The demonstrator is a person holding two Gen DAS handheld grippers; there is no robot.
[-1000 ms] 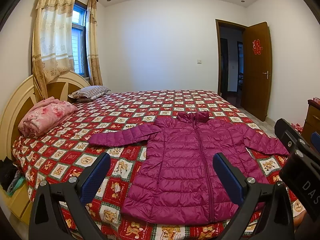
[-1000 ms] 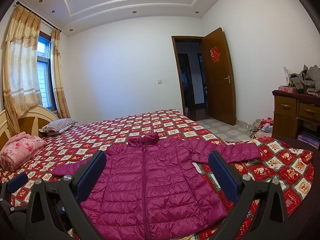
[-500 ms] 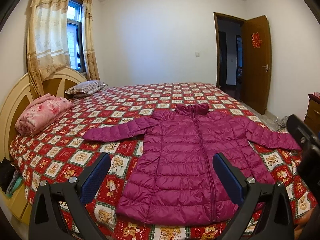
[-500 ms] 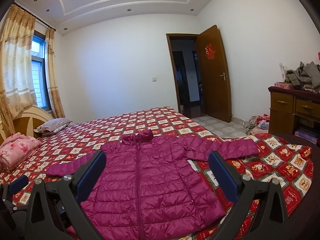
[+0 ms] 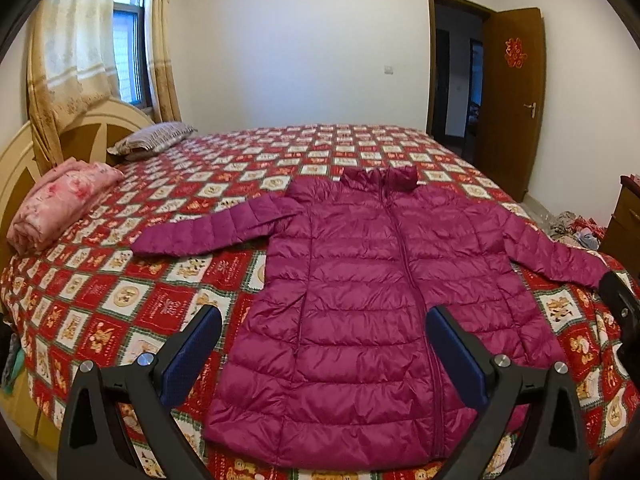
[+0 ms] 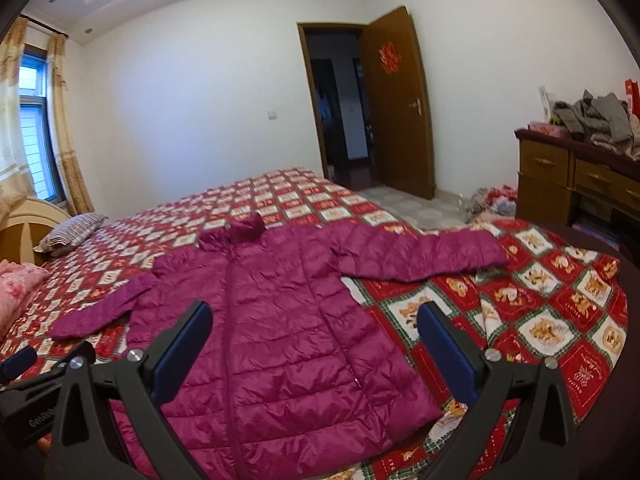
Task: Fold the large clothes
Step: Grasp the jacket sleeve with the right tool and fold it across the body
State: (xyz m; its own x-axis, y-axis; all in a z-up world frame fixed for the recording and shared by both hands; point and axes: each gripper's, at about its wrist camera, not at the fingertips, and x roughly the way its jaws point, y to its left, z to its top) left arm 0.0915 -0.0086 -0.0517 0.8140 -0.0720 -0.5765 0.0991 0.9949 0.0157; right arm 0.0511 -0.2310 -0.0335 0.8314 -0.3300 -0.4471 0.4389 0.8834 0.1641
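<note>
On the checked bedspread (image 5: 168,304), a quilted magenta jacket (image 5: 360,312) (sleeves spread); both grippers (image 5: 324,344) (image 6: 314,338) gape, empty.

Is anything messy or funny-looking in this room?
The purple jacket lies neat and flat on the bed, sleeves out. The messy bits are elsewhere: a heap of grey clothes dumped on top of the wooden dresser, and a jumble of things on the floor beside it.

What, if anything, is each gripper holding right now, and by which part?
Nothing is held. The left gripper and right gripper are both open above the purple jacket, which lies spread flat on the bed.
</note>
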